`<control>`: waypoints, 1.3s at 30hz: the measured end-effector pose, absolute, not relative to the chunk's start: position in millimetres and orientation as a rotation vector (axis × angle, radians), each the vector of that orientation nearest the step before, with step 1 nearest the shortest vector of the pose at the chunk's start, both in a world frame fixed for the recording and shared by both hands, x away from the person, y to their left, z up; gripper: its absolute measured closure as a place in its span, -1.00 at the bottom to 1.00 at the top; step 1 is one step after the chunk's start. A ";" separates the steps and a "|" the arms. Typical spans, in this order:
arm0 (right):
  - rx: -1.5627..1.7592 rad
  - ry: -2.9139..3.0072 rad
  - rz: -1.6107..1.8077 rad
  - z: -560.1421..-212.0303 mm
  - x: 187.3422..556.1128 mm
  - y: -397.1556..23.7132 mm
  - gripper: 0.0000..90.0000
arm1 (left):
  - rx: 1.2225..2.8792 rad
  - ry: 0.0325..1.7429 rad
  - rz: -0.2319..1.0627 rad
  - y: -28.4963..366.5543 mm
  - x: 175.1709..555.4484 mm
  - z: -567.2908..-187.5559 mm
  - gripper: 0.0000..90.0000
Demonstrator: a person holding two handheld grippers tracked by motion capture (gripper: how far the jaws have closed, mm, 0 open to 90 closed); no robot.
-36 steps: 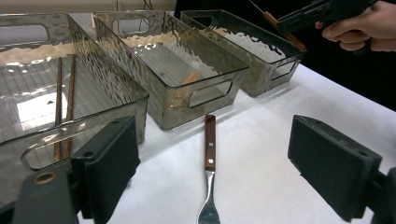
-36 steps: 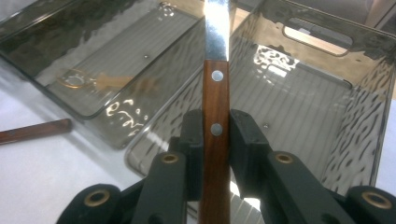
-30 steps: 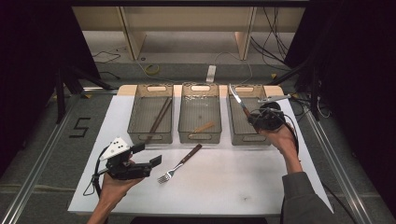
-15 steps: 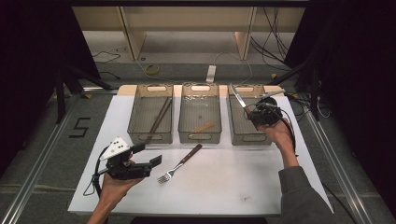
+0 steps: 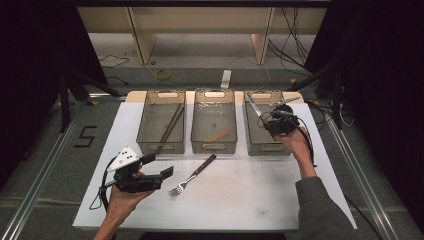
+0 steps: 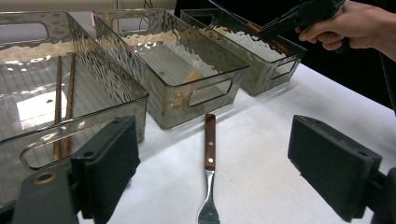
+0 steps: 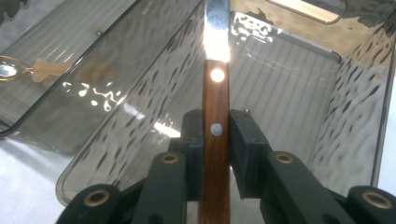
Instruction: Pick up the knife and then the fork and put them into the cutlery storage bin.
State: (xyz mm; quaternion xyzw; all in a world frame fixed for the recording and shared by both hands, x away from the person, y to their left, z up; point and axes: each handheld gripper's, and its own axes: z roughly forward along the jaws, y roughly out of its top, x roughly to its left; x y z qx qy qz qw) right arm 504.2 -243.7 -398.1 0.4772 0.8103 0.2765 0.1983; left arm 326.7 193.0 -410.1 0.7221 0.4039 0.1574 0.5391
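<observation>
The right gripper (image 7: 215,154) is clamping a knife (image 7: 215,88) over the right bin (image 5: 252,135), likely sorting; the left gripper (image 6: 215,182) is gaping toward the fork (image 6: 209,158).

The left gripper (image 5: 159,167) rested low in the left hand (image 5: 122,195), its jaws spread wide and empty. The right gripper (image 5: 267,119), held forward by the right hand (image 5: 296,142) on an outstretched forearm, had its jaws clamped on a wooden handle (image 7: 215,154).

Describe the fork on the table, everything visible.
The fork has a brown wooden handle with two pale rivets and a shiny metal neck and tines. It lies flat on the white table cover, untouched, handle towards the middle bin, tines towards the person, directly ahead of the open left hand-held gripper.
</observation>
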 end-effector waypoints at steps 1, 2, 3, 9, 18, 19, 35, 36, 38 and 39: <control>1.340 2.269 0.768 -399.5 505.1 -243.5 0.70 | 1.715 0.960 0.375 193.0 326.8 -410.1 -0.65; 1.343 2.273 0.763 -400.2 505.6 -243.4 0.70 | 1.715 0.961 0.375 193.1 326.8 -410.0 -0.65; 1.348 2.276 0.755 -401.8 506.4 -243.1 0.70 | 1.715 0.960 0.375 193.1 326.8 -410.0 -0.65; 1.380 2.302 0.741 -405.7 509.4 -242.4 0.58 | 1.718 0.959 0.369 192.4 326.6 -410.1 -0.65; 1.356 2.288 0.825 -396.0 504.9 -238.8 0.03 | 1.718 0.960 0.369 192.5 326.6 -410.0 -0.65; 1.343 2.286 0.844 -393.2 503.4 -236.8 0.01 | 1.718 0.960 0.369 192.5 326.7 -410.0 -0.65; 1.114 2.393 1.161 -368.1 463.7 -180.8 -0.14 | 1.711 0.960 0.376 193.1 326.5 -409.5 -0.66; 1.099 2.403 1.178 -368.2 461.2 -177.4 -0.14 | 1.710 0.961 0.376 193.0 326.3 -409.5 -0.66; 1.068 2.421 1.193 -369.3 455.3 -168.7 -0.11 | 1.711 0.960 0.376 193.2 326.4 -409.5 -0.66; 1.055 2.427 1.191 -370.1 453.3 -165.6 -0.10 | 1.712 0.959 0.377 193.3 326.5 -409.4 -0.66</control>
